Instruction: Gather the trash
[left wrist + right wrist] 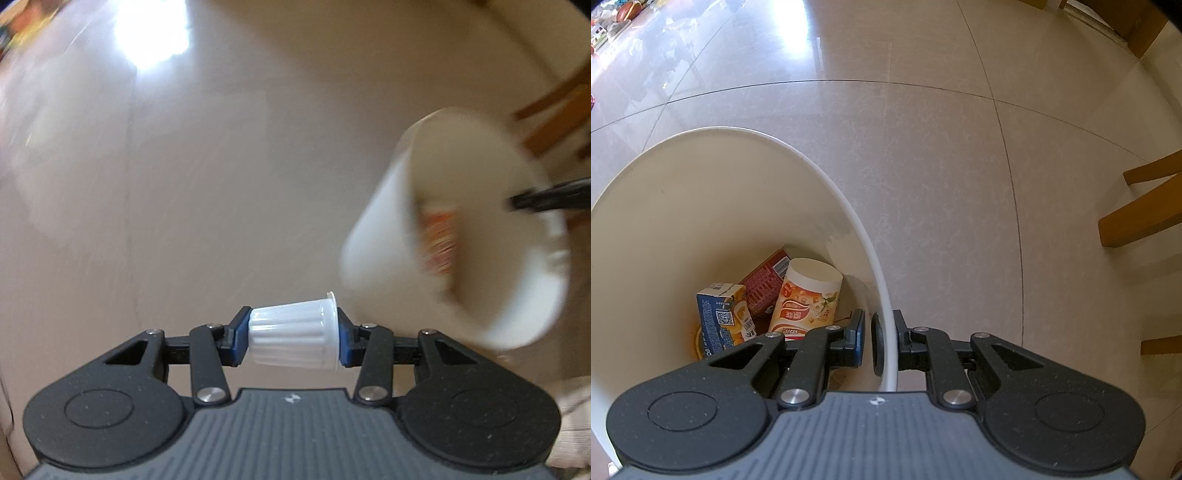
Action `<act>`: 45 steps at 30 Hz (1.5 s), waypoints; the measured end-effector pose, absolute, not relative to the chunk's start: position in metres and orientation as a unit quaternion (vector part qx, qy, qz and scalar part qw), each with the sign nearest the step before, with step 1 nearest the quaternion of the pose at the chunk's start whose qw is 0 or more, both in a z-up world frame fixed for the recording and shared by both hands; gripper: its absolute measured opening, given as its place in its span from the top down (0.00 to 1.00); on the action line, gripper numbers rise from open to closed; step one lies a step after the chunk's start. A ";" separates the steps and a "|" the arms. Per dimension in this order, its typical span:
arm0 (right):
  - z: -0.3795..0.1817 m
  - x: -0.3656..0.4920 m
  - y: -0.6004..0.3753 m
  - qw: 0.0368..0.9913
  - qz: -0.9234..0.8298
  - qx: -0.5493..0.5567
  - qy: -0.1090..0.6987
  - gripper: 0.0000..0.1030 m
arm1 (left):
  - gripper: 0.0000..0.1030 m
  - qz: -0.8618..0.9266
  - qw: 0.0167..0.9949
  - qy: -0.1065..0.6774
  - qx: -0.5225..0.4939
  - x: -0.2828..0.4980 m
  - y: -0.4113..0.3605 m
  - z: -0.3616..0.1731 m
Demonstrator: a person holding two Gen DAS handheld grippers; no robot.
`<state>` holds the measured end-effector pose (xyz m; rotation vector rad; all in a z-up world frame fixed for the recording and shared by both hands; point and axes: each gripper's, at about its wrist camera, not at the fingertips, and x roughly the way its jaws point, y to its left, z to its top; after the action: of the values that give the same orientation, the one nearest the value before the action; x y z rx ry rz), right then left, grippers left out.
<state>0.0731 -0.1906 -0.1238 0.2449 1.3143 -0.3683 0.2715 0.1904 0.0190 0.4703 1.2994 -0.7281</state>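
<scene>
1. Two grippers show, one in each hand, and both point down at a shiny tiled floor (942,155).
2. The left gripper (293,341) squeezes a small white ribbed cup (293,339) between its blue pads. The cup lies sideways, with its wide rim toward the right pad.
3. The left gripper's jaws are only partly open, just as wide as the little cup.
4. Off to the right in the left view sits a big white bin (461,236), blurry, with something orange inside.
5. The right gripper (877,341) pinches the bin's thin rim (886,295). One pad is inside the wall and one is outside, so the jaws are nearly closed.
6. Down in the bin lie a blue and orange drink carton (722,317), a red packet (764,280) and a tub with a white lid (809,295).
7. Wooden chair legs (1141,214) stand on the floor at the right.
</scene>
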 end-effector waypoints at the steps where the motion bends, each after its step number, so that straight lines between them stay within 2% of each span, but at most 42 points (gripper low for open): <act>1: -0.124 0.073 -0.191 0.769 -0.170 0.114 0.606 0.84 | 0.57 -0.343 0.710 0.577 0.213 0.268 0.180 0.030; 6: -0.123 0.072 -0.193 0.769 -0.169 0.119 0.606 0.84 | 0.57 -0.404 0.701 0.546 0.216 0.249 0.131 0.069; 9: -0.123 0.072 -0.194 0.768 -0.168 0.120 0.606 0.84 | 0.55 -0.420 0.698 0.537 0.216 0.240 0.111 0.071; 10: -0.123 0.072 -0.194 0.768 -0.168 0.121 0.606 0.84 | 0.51 -0.420 0.700 0.536 0.216 0.252 0.103 0.064; 12: -0.123 0.072 -0.195 0.768 -0.167 0.124 0.606 0.84 | 0.20 -0.417 0.703 0.533 0.220 0.246 0.093 0.064; 13: -0.123 0.072 -0.196 0.768 -0.166 0.125 0.605 0.84 | 0.17 -0.413 0.709 0.527 0.222 0.246 0.089 0.065; 19: -0.122 0.071 -0.199 0.769 -0.163 0.131 0.605 0.84 | 0.14 -0.396 0.722 0.527 0.212 0.230 0.082 0.051; 27: -0.120 0.070 -0.198 0.769 -0.160 0.129 0.606 0.81 | 0.07 -0.346 0.768 0.479 0.246 0.216 0.086 0.055; 30: -0.118 0.069 -0.195 0.768 -0.153 0.128 0.608 0.73 | 0.07 -0.328 0.774 0.482 0.247 0.211 0.088 0.052; 32: -0.114 0.067 -0.192 0.769 -0.147 0.128 0.609 0.62 | 0.07 -0.318 0.774 0.488 0.247 0.208 0.089 0.051; 34: -0.110 0.063 -0.187 0.770 -0.142 0.126 0.609 0.35 | 0.07 -0.311 0.773 0.495 0.246 0.206 0.089 0.049; 37: -0.099 0.057 -0.178 0.777 -0.136 0.116 0.603 0.18 | 0.07 -0.303 0.771 0.502 0.250 0.202 0.090 0.048; 45: -0.065 0.031 -0.163 0.775 -0.156 0.146 0.594 0.05 | 0.07 -0.260 0.771 0.521 0.257 0.194 0.102 0.048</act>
<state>0.0315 -0.1626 -0.0650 0.3166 1.2865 -0.3383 0.1939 0.1018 0.0480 0.5565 1.1298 -0.5636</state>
